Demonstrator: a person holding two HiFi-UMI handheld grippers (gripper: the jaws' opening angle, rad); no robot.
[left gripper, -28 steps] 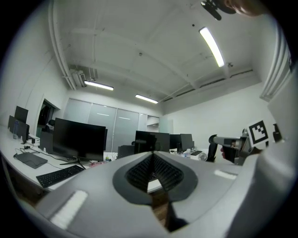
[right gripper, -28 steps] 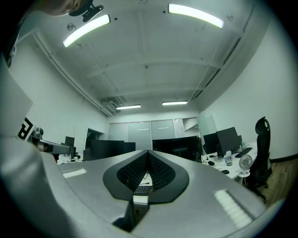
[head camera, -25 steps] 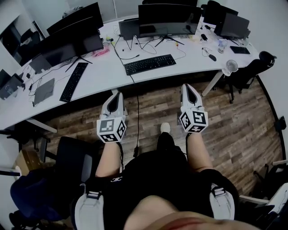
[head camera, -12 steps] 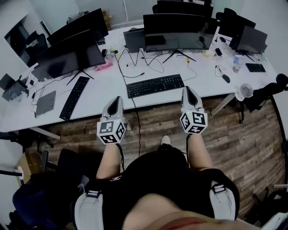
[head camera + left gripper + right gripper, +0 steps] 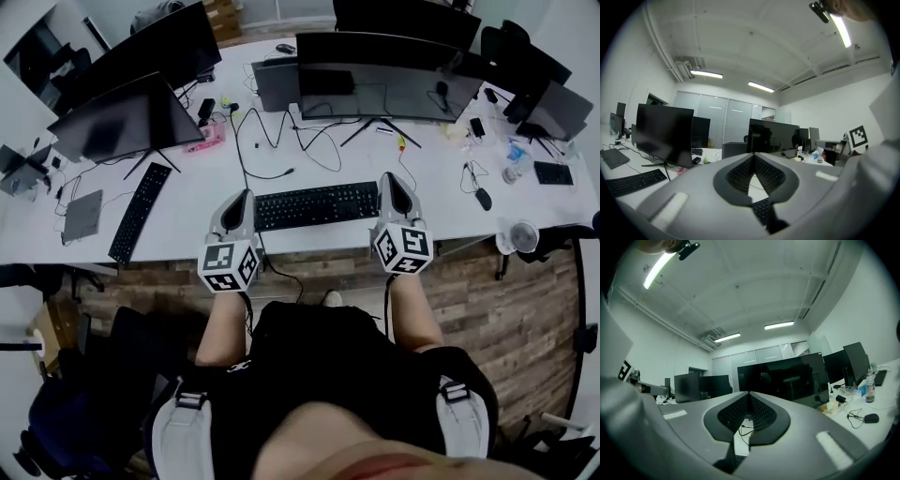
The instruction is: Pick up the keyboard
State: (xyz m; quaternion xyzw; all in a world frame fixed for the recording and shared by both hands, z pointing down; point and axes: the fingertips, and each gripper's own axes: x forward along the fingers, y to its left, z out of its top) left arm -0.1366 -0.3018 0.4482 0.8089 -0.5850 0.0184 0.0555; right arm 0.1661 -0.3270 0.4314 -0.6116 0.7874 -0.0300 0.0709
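Observation:
A black keyboard (image 5: 317,205) lies on the white desk (image 5: 187,202) in front of a wide dark monitor (image 5: 375,62). In the head view my left gripper (image 5: 241,195) hovers at the keyboard's left end and my right gripper (image 5: 390,178) at its right end, both pointing level at the desk. Both are shut with nothing between their jaws. The left gripper view shows a strip of the keyboard (image 5: 761,209) just below the closed jaws. In the right gripper view the jaws (image 5: 749,394) meet in front of the monitor (image 5: 787,378).
A second keyboard (image 5: 139,213) and a laptop (image 5: 82,216) lie at the desk's left under two more monitors (image 5: 122,117). Cables (image 5: 272,141) run behind the keyboard. A mouse (image 5: 483,198), small fan (image 5: 517,236) and bottle (image 5: 511,173) sit at the right. Wood floor (image 5: 506,300) lies below.
Both grippers have travelled forward from over the wood floor to the desk's front edge, now flanking the keyboard. The jaws stayed shut throughout.

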